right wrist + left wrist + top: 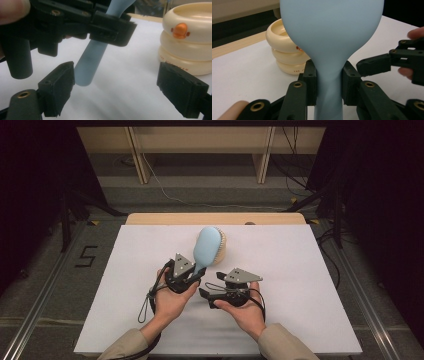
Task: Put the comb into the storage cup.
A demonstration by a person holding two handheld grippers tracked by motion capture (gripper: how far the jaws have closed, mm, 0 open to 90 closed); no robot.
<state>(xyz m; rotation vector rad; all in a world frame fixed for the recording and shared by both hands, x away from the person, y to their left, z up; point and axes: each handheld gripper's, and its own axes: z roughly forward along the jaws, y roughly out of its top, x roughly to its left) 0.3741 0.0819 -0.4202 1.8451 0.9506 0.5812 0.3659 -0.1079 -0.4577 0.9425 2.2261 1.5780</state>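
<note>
The left gripper (196, 274) sits just left of the middle of the high view. Its jaws are closed on the thin handle of a light blue brush (206, 247), which points up and away over the white surface (300, 270). The brush's round head hangs over a cream cup (284, 55) shaped like stacked rings, with a little orange duck face. The right gripper (205, 294) is just to the right, pointing left toward the handle's end. Its jaws are wide open and hold nothing.
</note>
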